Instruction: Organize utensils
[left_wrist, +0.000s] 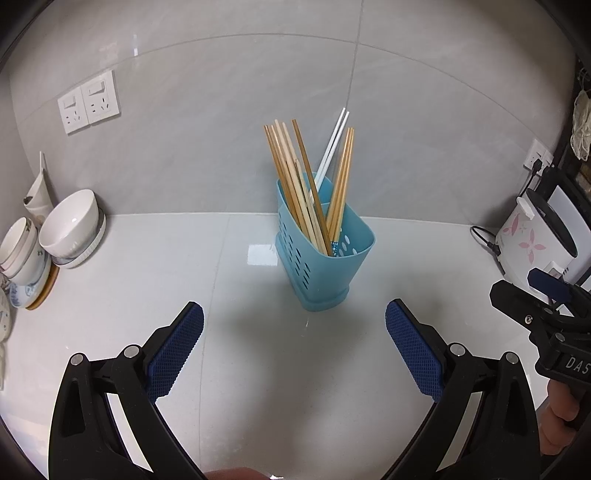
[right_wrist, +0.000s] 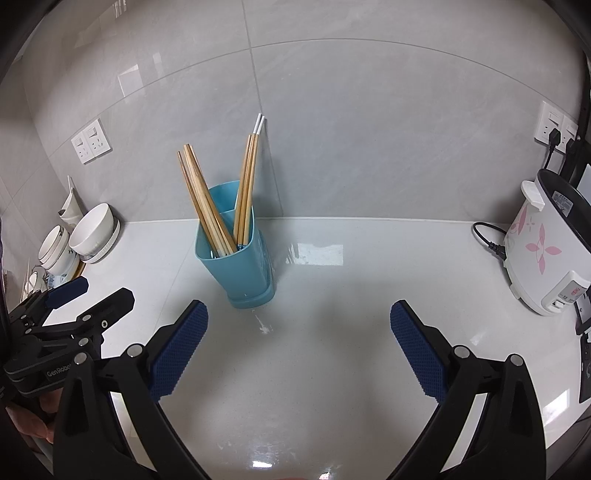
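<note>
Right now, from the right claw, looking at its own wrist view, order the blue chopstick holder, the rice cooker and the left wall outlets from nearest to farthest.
1. Blue chopstick holder: just ahead of the open right claw, slightly left.
2. Rice cooker: far right on the counter.
3. Left wall outlets: up on the back wall, left.

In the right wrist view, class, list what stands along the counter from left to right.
Stacked bowls → blue utensil holder with chopsticks → rice cooker.

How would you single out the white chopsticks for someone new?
On the pale countertop by the tiled wall stands a blue slotted holder full of chopsticks. The white chopsticks lean at its back, the only white pair among tan wooden ones.
</note>
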